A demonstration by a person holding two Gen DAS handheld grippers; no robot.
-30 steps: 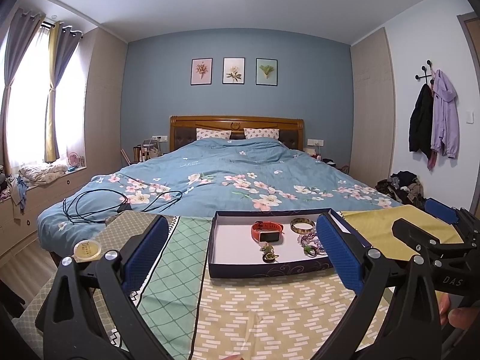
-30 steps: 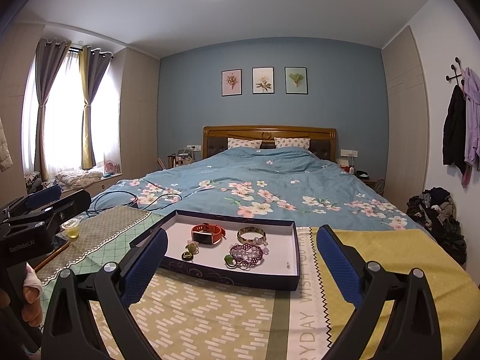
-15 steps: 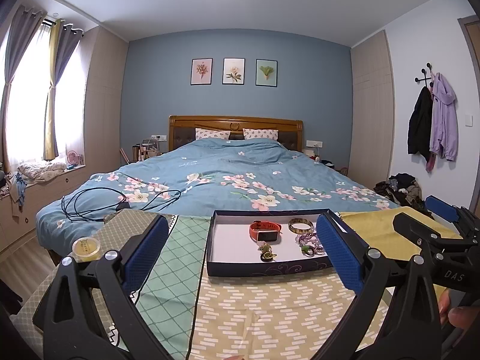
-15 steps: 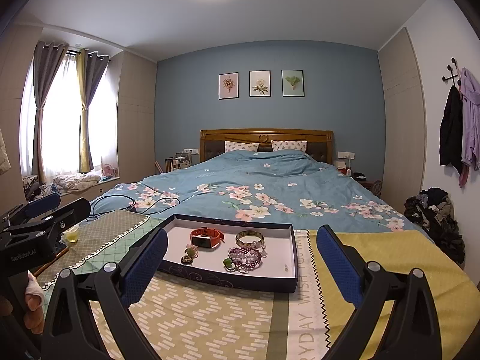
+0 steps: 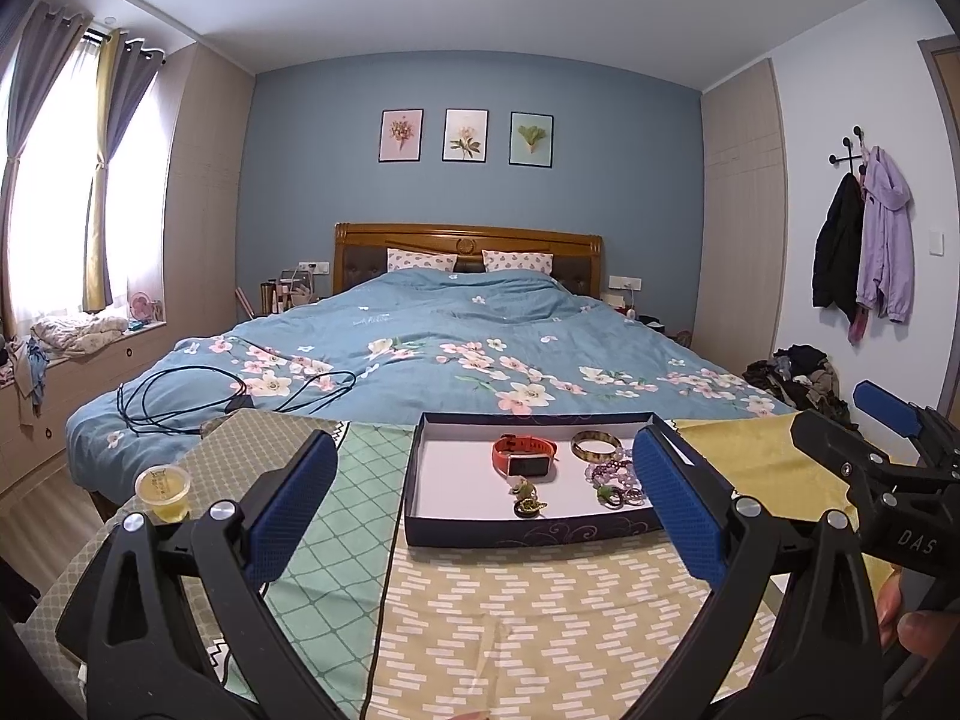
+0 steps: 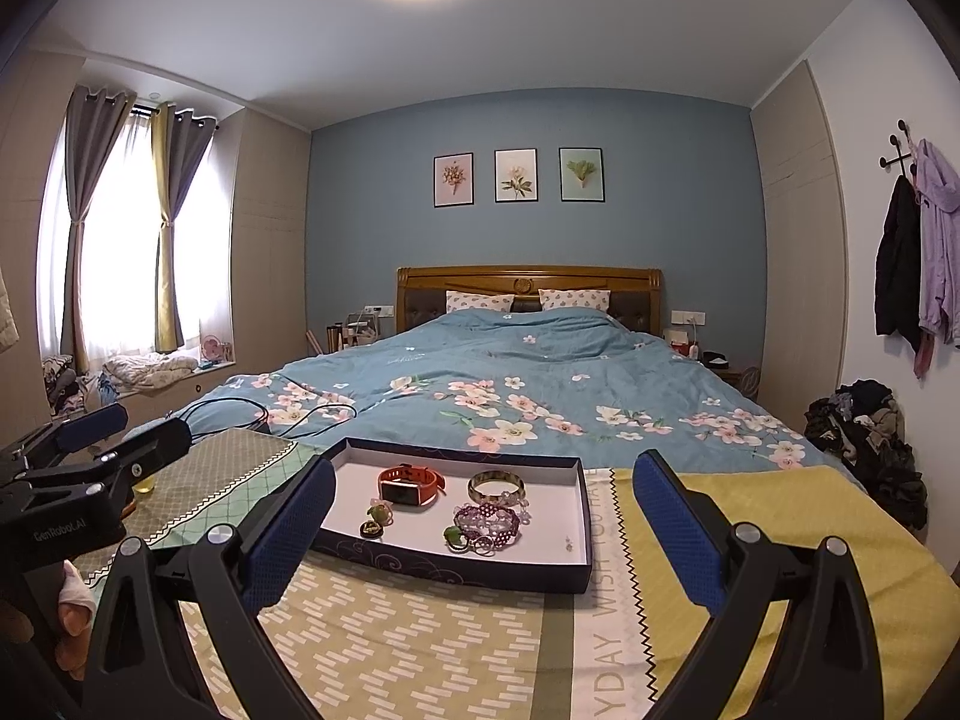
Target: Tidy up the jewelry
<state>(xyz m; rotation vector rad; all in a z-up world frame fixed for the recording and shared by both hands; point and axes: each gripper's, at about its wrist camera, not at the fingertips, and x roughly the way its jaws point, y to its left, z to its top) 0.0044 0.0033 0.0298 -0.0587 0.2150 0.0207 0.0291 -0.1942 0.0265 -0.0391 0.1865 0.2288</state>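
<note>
Both tools held wide apart over the desk, gripping nothing.

The left tool (image 5: 480, 504) and the right tool (image 6: 483, 531) hover short of the dark tray (image 6: 444, 564), which sits on the patterned cloth (image 6: 420, 642) at the foot of the bed (image 5: 468, 348). In the tray lie an orange watch (image 6: 411, 485), a gold bangle (image 6: 495, 486), purple beads (image 6: 486, 522) and small trinkets (image 6: 375, 522). A yellow cup (image 5: 162, 493) stands well to the left.

Left gripper (image 5: 483, 498): black frame, blue textured pads, silver screws | Right gripper (image 6: 483, 531): same build, "DAS" lettering | Bare skin behind each
</note>
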